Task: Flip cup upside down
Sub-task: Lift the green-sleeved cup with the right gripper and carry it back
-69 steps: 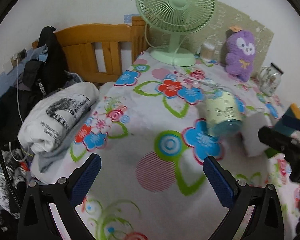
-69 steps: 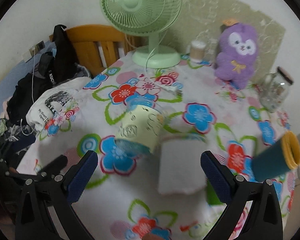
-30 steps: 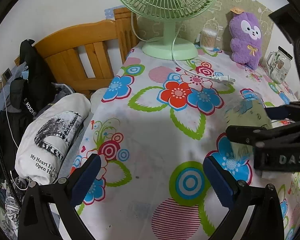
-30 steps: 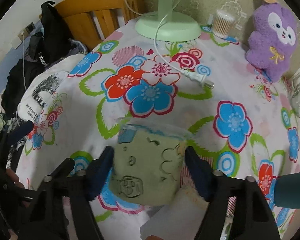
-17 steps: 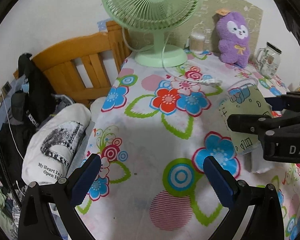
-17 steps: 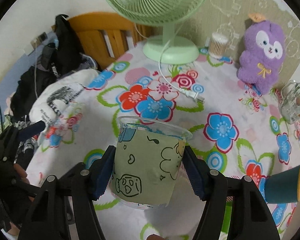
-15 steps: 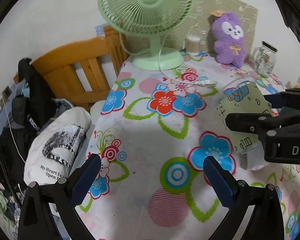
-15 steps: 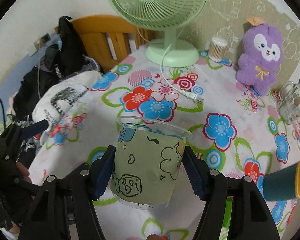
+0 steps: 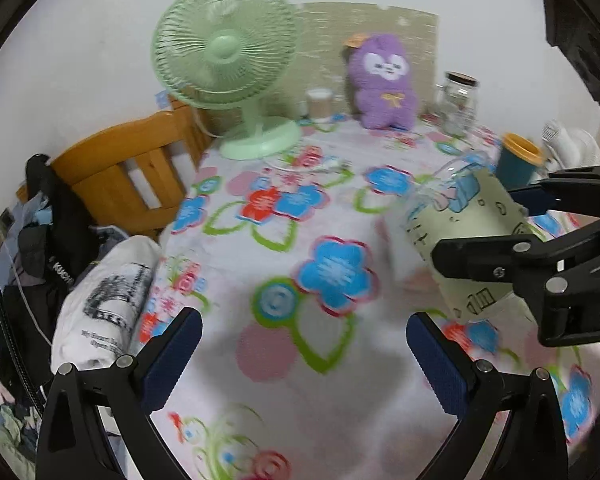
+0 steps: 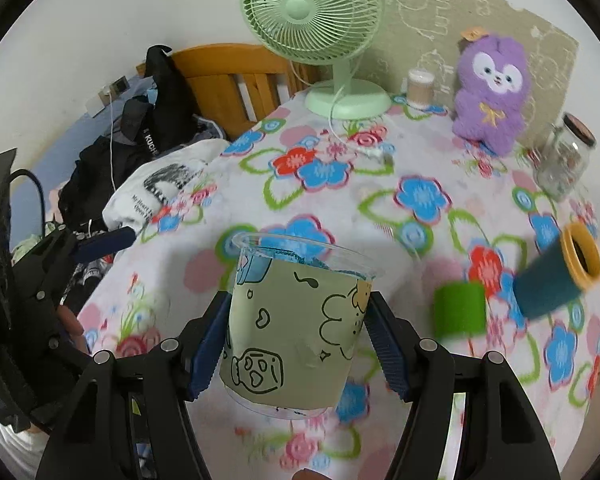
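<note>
The right tool (image 10: 296,344) is clamped on the cup (image 10: 296,324), its 2 blue pads pressed against opposite sides of the green sleeve. The cup is lifted clear of the flowered counter (image 10: 380,184), rim tilted away from the camera, not yet inverted. The left tool (image 9: 300,360) hangs empty with its jaws spread wide above the cloth, well apart from the cup. Judging by this, pickup is done; the rotation and setting the cup down on its rim remain.
</note>
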Tool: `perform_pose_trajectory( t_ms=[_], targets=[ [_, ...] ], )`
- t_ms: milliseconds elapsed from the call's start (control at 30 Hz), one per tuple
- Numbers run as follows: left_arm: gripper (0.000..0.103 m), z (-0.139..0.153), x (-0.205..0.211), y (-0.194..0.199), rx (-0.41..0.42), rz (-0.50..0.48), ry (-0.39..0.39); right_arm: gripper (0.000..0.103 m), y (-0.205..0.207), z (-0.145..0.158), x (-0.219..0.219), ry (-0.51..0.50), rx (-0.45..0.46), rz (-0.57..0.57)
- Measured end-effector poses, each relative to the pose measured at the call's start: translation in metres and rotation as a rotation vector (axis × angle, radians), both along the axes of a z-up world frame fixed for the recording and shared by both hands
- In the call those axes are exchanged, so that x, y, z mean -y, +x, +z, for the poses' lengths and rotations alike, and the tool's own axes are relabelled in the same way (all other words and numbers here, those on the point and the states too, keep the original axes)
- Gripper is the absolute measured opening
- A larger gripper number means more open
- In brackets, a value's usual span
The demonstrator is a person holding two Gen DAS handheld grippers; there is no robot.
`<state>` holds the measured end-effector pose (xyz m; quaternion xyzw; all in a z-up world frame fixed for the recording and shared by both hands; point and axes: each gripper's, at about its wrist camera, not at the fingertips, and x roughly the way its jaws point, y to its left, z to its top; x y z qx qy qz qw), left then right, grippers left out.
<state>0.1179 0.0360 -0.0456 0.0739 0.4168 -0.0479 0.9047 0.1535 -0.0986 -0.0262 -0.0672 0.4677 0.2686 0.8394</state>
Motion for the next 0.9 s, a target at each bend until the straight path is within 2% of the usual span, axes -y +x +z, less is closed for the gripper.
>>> perform_pose_trajectory(
  t_ms=[300,467,700,900],
  targets=[
    [0.103,-0.013,0.050,-0.040,-0.037,-0.123,-0.005,0.070,-0.058,-0.017,0.055,-0.021,-0.007,-0.063],
    [0.103,-0.022,0.074,-0.057,-0.048,-0.182,0.004,0.070,-0.083,-0.035,0.083,-0.029,-0.040,-0.120],
    [0.103,-0.040,0.097,-0.075,-0.084,-0.238,0.013,0.070,-0.106,-0.060,0.110,-0.050,-0.105,-0.180],
    [0.103,-0.056,0.116,-0.085,-0.117,-0.287,0.029,0.070,-0.109,-0.072,0.114,-0.117,-0.108,-0.189]
  ],
)
